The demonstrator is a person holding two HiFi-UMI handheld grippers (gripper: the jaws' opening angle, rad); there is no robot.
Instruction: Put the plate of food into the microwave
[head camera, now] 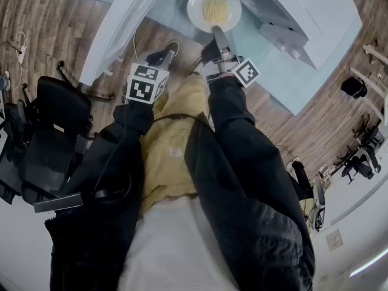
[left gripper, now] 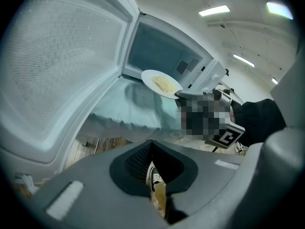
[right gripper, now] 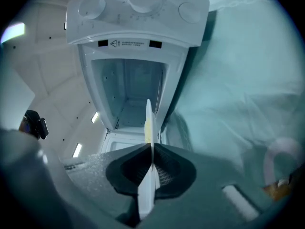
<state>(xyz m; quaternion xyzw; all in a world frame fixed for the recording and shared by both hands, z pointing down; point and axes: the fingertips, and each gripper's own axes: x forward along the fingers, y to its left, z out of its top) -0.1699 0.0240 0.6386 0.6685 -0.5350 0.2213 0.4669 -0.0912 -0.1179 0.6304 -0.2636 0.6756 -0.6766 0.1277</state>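
Cut off or unreadable
The microwave [head camera: 318, 14] runs off the head view's top edge; the plate [right gripper: 148, 116] shows only edge-on in the right gripper view; the label [right gripper: 125, 43] carries print too small to read.

Bright, even light from ceiling strips [left gripper: 214, 10] — fisheye bending and dark vignetting at every edge.

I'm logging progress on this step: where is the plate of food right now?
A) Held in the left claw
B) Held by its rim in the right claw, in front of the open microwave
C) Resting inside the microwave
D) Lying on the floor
B: the right claw is clamped on the rim of the plate, which is in front of the open microwave, not yet inside.
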